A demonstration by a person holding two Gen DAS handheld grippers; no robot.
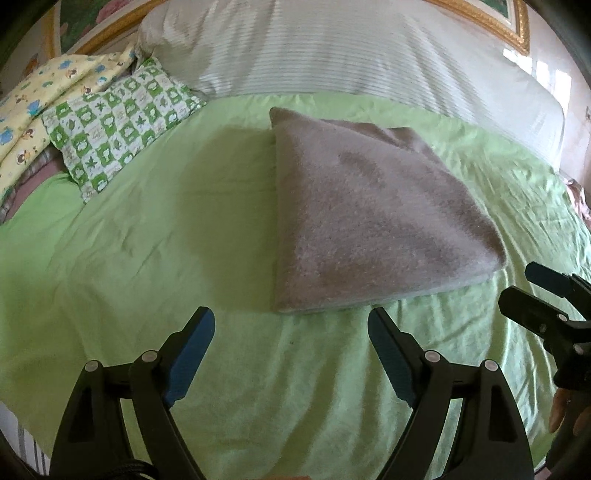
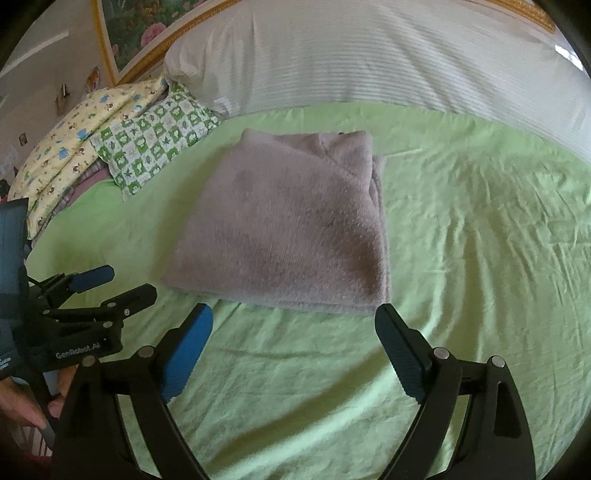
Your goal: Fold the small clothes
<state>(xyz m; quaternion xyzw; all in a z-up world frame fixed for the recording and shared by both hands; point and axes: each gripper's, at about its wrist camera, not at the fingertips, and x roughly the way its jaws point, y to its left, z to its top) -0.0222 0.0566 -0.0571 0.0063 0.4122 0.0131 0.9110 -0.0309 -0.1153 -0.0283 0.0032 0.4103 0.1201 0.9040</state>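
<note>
A fuzzy mauve-grey garment (image 1: 365,214) lies folded into a flat rectangle on the green bed sheet (image 1: 147,240). It also shows in the right wrist view (image 2: 288,229). My left gripper (image 1: 291,317) is open and empty, just in front of the garment's near edge, not touching it. My right gripper (image 2: 293,314) is open and empty, its right fingertip close to the garment's near right corner. The right gripper shows at the right edge of the left wrist view (image 1: 524,288), and the left gripper shows at the left of the right wrist view (image 2: 125,284).
A large white striped pillow (image 1: 332,48) lies behind the garment. A green-and-white checked pillow (image 1: 118,118) and a yellow patterned cloth (image 1: 40,107) lie at the far left. A gold picture frame (image 1: 495,18) hangs on the wall behind.
</note>
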